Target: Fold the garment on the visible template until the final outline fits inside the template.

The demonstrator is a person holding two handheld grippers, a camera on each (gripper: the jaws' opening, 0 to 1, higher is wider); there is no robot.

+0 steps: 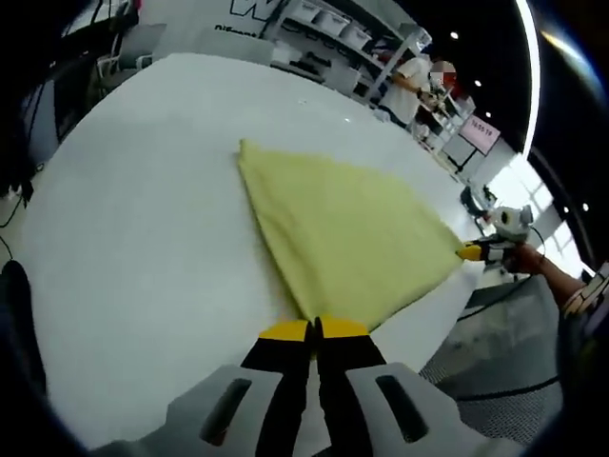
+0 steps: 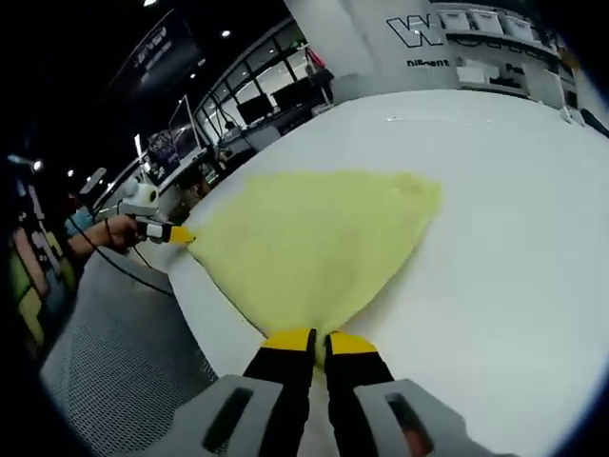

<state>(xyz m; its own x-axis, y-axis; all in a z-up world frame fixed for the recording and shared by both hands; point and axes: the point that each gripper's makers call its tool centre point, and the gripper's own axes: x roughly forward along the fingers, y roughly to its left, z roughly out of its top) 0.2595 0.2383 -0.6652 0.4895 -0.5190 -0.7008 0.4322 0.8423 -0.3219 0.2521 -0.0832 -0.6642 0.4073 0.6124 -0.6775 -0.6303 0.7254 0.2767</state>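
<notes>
In the left gripper view, the left gripper [image 1: 315,329] has its yellow-tipped jaws pressed together on the nearest corner of the yellow garment [image 1: 343,233], which spreads away from the jaws across the white table [image 1: 143,238] in a flat, roughly triangular sheet. Out to the right of this gripper, at the garment's far right corner, the right gripper [image 1: 471,252] pinches the cloth, with a hand [image 1: 533,259] behind it. In the right gripper view, the right gripper [image 2: 317,340] is likewise clamped on the garment's [image 2: 314,238] near corner, the cloth fanning out ahead. The left gripper [image 2: 179,233] grips the corner off to the left, over the table [image 2: 504,238] edge.
</notes>
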